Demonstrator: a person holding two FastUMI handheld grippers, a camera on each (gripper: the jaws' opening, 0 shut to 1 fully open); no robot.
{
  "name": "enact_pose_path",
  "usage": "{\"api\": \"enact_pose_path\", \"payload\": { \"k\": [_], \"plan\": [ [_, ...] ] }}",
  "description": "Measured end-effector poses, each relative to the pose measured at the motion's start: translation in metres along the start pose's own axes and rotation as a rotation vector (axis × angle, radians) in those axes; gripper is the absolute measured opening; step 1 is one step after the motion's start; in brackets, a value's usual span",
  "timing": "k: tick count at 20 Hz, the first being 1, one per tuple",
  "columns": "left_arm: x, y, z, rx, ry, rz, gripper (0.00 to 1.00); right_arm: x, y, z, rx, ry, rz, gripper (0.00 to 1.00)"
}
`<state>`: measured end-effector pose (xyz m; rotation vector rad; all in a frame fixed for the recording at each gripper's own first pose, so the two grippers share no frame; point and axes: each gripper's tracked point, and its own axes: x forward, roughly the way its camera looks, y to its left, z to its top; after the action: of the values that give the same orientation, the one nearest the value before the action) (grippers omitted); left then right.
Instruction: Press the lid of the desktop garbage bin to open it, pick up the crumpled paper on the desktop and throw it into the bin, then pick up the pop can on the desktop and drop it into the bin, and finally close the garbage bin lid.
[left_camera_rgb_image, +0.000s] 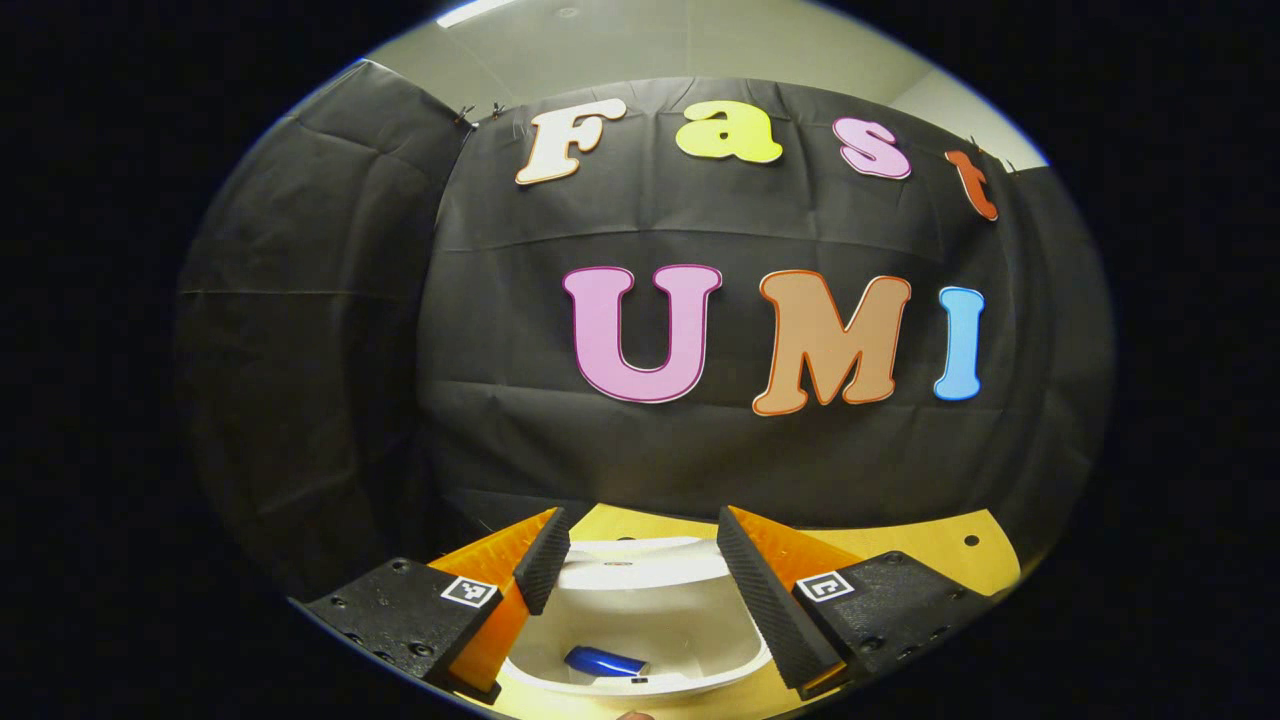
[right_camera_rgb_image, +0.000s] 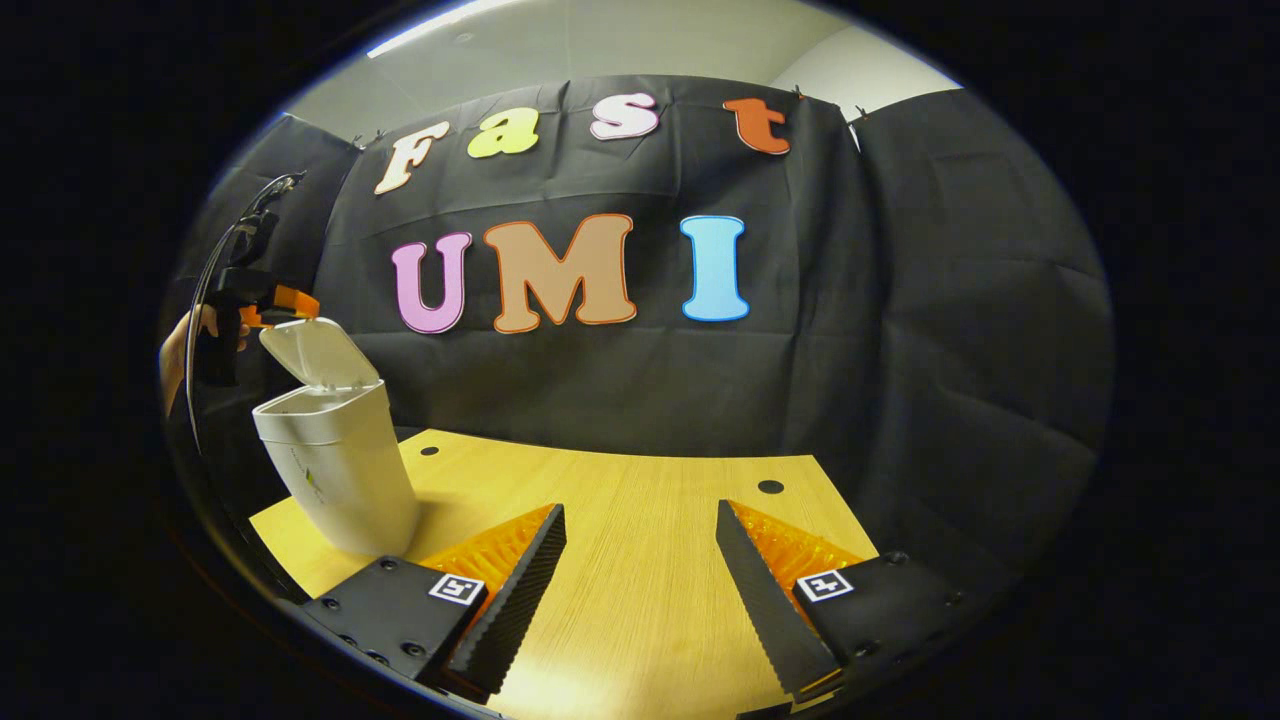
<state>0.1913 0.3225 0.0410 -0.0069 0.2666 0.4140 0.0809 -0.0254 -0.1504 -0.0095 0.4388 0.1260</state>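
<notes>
In the right gripper view, the white desktop bin (right_camera_rgb_image: 340, 470) stands at the table's left end with its lid (right_camera_rgb_image: 318, 352) tipped up and open. A hand (right_camera_rgb_image: 180, 350) holds my left gripper (right_camera_rgb_image: 275, 300) just above the raised lid's top edge. In the left gripper view, I look down into the bin (left_camera_rgb_image: 650, 625) between the spread fingers of my left gripper (left_camera_rgb_image: 640, 525), which is open and holds nothing. A blue pop can (left_camera_rgb_image: 605, 661) lies on its side at the bottom of the bin. My right gripper (right_camera_rgb_image: 640, 510) hovers open over the bare tabletop to the bin's right.
The wooden table (right_camera_rgb_image: 640, 600) has small round holes (right_camera_rgb_image: 770, 487) near its far edge. Black cloth walls close in the booth behind and on both sides. The bin sits close to the table's left edge.
</notes>
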Motion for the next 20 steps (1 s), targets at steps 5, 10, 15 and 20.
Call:
{"api": "enact_pose_path", "payload": {
  "k": [5,10,15,20],
  "plan": [
    [0.001,0.001,0.0,-0.007,0.037,-0.002,0.93,0.002,0.001,0.0,-0.006,0.005,0.004,0.97],
    [0.002,0.001,-0.007,-0.017,0.107,-0.002,0.93,0.001,-0.002,-0.005,-0.002,0.015,0.0,0.97],
    [0.002,0.001,-0.008,-0.025,0.15,-0.002,0.92,0.004,-0.001,-0.009,-0.014,0.026,0.0,0.97],
    [0.004,0.002,-0.014,-0.006,0.154,-0.002,0.93,0.006,0.001,-0.011,-0.018,0.037,-0.001,0.97]
  ]
}}
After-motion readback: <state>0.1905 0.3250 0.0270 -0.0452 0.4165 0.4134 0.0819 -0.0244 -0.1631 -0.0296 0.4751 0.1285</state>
